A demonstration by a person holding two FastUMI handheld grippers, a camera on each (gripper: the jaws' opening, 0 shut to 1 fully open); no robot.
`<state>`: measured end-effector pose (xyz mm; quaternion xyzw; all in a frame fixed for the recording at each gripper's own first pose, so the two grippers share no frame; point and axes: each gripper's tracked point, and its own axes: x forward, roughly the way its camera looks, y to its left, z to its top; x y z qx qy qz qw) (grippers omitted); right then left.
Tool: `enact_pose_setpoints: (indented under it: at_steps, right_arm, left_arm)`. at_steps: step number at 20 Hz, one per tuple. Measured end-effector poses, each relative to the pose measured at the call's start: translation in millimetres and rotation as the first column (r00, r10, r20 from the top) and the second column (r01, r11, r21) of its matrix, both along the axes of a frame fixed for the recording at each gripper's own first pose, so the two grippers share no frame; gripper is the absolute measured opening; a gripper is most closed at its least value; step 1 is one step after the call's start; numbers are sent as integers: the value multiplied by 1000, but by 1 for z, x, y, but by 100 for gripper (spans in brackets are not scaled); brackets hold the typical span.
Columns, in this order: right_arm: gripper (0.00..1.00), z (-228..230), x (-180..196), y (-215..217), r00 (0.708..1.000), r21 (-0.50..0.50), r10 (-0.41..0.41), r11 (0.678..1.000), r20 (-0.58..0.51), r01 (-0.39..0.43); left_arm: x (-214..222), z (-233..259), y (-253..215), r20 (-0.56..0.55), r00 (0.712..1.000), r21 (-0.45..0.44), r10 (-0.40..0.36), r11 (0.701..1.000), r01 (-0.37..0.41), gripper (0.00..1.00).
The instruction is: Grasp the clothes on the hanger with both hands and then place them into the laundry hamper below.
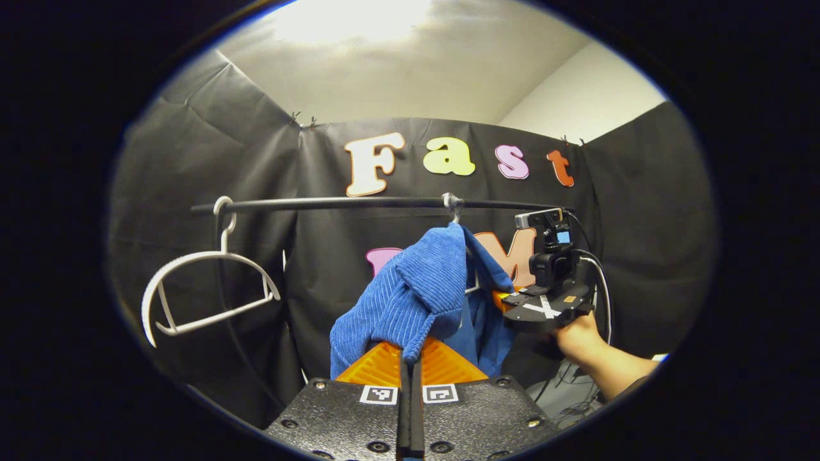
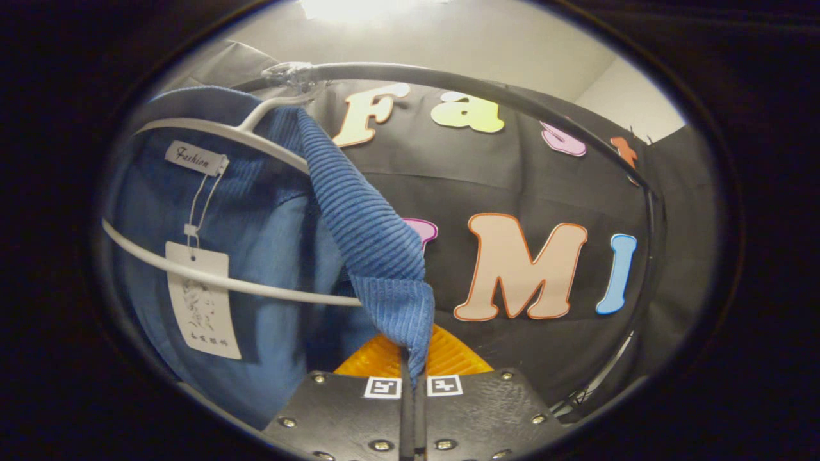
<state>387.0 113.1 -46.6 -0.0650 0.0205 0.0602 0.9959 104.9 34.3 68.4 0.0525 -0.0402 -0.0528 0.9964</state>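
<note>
A blue ribbed garment (image 1: pixel 416 294) hangs from a hanger on the black rail (image 1: pixel 359 203). My left gripper (image 1: pixel 410 362) is shut on its lower front fold. In the left gripper view, my right gripper (image 1: pixel 506 299), held by a hand (image 1: pixel 580 336), meets the garment's right side. In the right gripper view, the blue garment (image 2: pixel 365 237) drapes over a white hanger (image 2: pixel 218 131), and my right gripper (image 2: pixel 413 358) is shut on its hanging edge. Two tags (image 2: pixel 202 307) dangle inside the garment. The hamper is out of sight.
An empty white hanger (image 1: pixel 205 294) hangs at the rail's left end. The rail (image 2: pixel 512 96) curves overhead in the right gripper view. Cables (image 1: pixel 602 288) trail from the right gripper, down by the person's forearm.
</note>
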Motion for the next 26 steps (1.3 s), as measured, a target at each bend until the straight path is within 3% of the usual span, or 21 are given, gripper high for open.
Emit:
enact_pose_setpoints:
  at_steps: [8,10,11,13,17,18,21,26]
  right_arm:
    - [0,32,19,-28,989,-7,-116,993,89,118]
    - [0,46,24,-35,982,11,-142,990,127,141]
    - [5,50,27,-36,981,27,-139,990,134,137]
    - [0,53,36,-36,981,46,-131,991,145,126]
    - [0,59,53,-38,981,70,-113,992,160,103]
    - [4,59,58,-38,983,78,-100,993,152,89]
    - [0,47,73,-30,993,100,-38,995,109,27]
    - [0,43,87,-23,995,125,34,991,96,-46]
  left_arm:
    - [0,25,27,103,993,37,61,997,-65,0]
    - [3,23,33,75,996,-17,55,998,-54,0]
    - [4,26,37,66,997,-68,50,997,-46,0]
    - [7,42,42,79,996,-162,37,987,-23,0]
    - [18,49,55,81,995,-144,56,989,-44,0]
    - [22,53,62,96,992,-134,81,989,-68,1]
    - [40,63,78,116,984,-105,136,987,-124,0]
    - [50,52,88,65,991,-85,116,990,-110,0]
